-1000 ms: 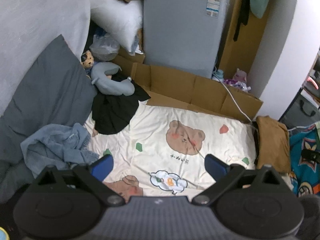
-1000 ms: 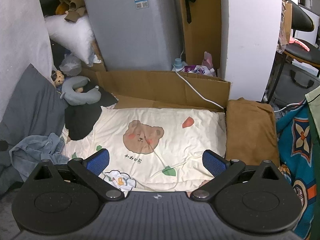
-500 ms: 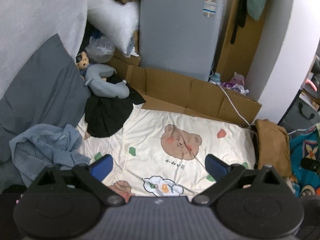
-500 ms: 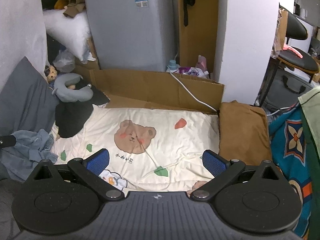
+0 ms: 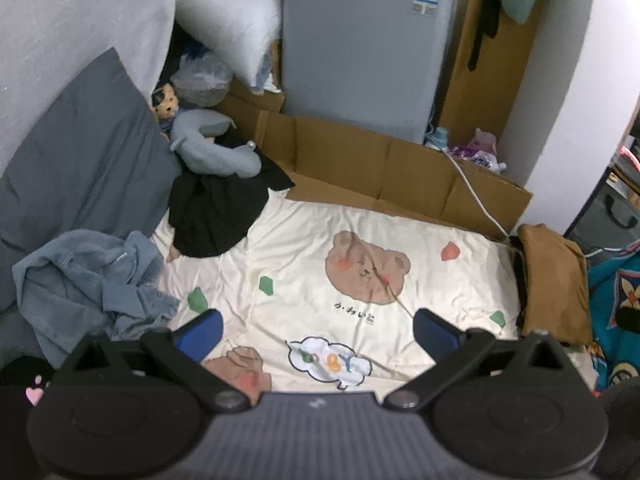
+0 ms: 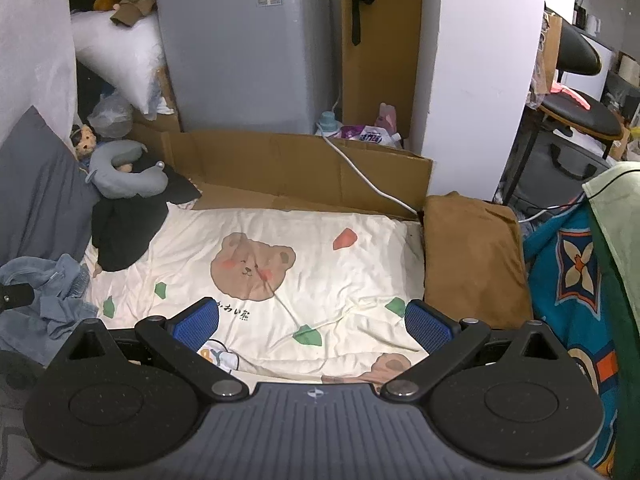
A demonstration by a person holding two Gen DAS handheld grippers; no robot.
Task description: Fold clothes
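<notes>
A crumpled blue denim garment (image 5: pixel 92 288) lies at the left edge of the cream bear-print sheet (image 5: pixel 304 248), and shows in the right wrist view as the same denim garment (image 6: pixel 44 304). A black garment (image 5: pixel 216 212) lies heaped at the sheet's far left corner, also seen as the black garment (image 6: pixel 128 228). A folded brown garment (image 5: pixel 554 280) rests at the sheet's right edge, brown garment (image 6: pixel 472 256). My left gripper (image 5: pixel 318 330) hovers open over the near part of the sheet, empty. My right gripper (image 6: pixel 312 322) is open and empty too, above the sheet (image 6: pixel 320 264).
A grey pillow (image 5: pixel 80 168) leans on the left wall, with a grey neck pillow (image 5: pixel 212 152) and a doll behind. Flattened cardboard (image 5: pixel 400 176) borders the far side before a grey appliance (image 5: pixel 360 48). A white cable (image 6: pixel 360 176) crosses the cardboard. A patterned teal blanket (image 6: pixel 572 280) lies right.
Both grippers have drifted slightly back and leftward, so the sheet and clothes shifted in view. Both jaws stay open and empty.
</notes>
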